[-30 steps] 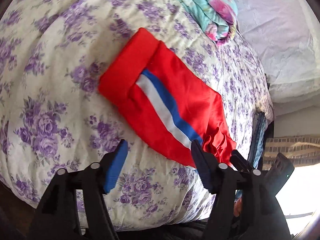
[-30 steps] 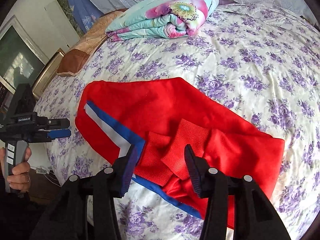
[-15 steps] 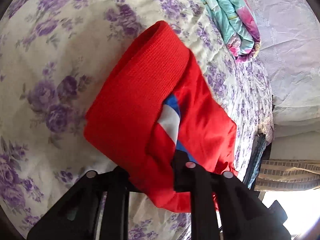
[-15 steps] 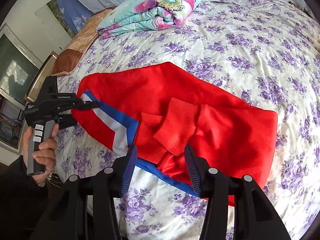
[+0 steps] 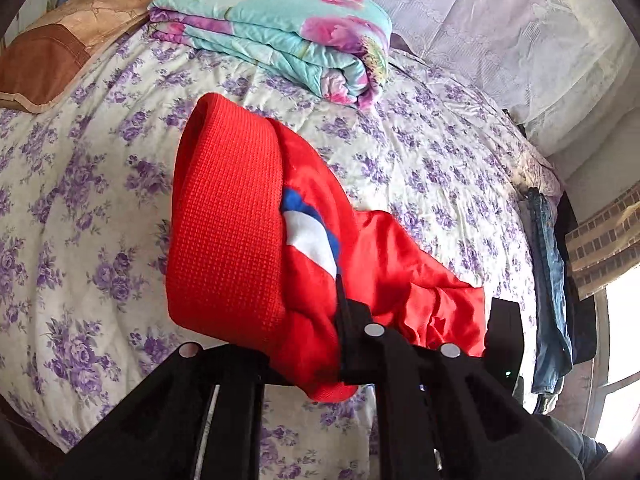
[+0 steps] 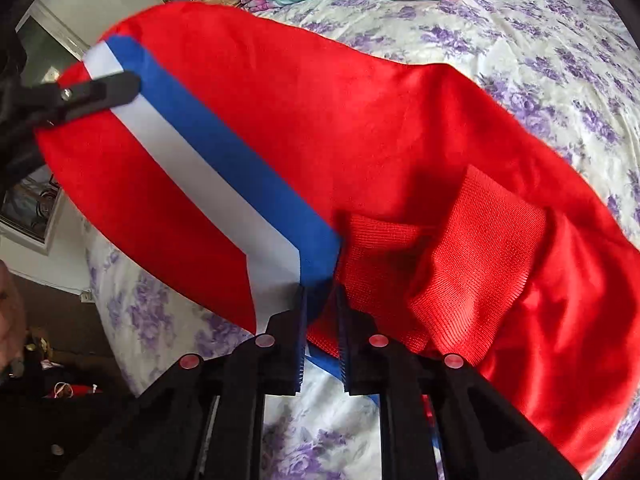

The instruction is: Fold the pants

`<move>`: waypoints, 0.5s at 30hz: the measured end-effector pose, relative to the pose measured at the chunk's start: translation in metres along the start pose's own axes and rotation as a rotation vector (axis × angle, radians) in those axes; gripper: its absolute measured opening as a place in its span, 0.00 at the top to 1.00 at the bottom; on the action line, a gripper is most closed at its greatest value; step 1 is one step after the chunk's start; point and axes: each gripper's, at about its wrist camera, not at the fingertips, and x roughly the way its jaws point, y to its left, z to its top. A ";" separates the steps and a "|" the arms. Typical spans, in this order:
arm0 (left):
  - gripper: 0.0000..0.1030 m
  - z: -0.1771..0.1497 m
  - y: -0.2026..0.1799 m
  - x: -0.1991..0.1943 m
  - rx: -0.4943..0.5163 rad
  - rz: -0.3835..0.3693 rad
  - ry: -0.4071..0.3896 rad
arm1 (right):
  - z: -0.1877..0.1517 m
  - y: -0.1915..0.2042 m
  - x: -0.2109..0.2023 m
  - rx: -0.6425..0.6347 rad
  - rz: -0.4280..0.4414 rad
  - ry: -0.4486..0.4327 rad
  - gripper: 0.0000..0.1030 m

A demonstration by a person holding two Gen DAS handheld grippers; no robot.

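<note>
The red pants (image 5: 228, 224) with a blue and white side stripe (image 6: 224, 160) are partly folded on the flowered bed. My left gripper (image 5: 316, 344) is shut on the waistband end and holds it up off the bed; the ribbed red band hangs over its fingers. It also shows in the right wrist view (image 6: 100, 90), clamped on the striped edge. My right gripper (image 6: 320, 320) is shut on the pants where the stripe meets the ribbed cuffs (image 6: 476, 248). The cloth is stretched and lifted between both grippers.
The bed (image 5: 80, 216) has a purple-flowered sheet. A folded turquoise floral quilt (image 5: 280, 28) and a brown pillow (image 5: 52, 48) lie at its far end. Jeans (image 5: 550, 280) hang over the right bed edge. A wall and framed glass (image 6: 36, 196) stand on the left.
My left gripper closed on the waistband end and lifted it. My right gripper closed on the striped edge by the cuffs. The pants rose off the bed between them.
</note>
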 end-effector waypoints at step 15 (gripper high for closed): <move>0.90 -0.004 -0.046 -0.005 0.117 0.054 -0.005 | 0.071 -0.031 0.009 0.058 -0.049 -0.034 0.84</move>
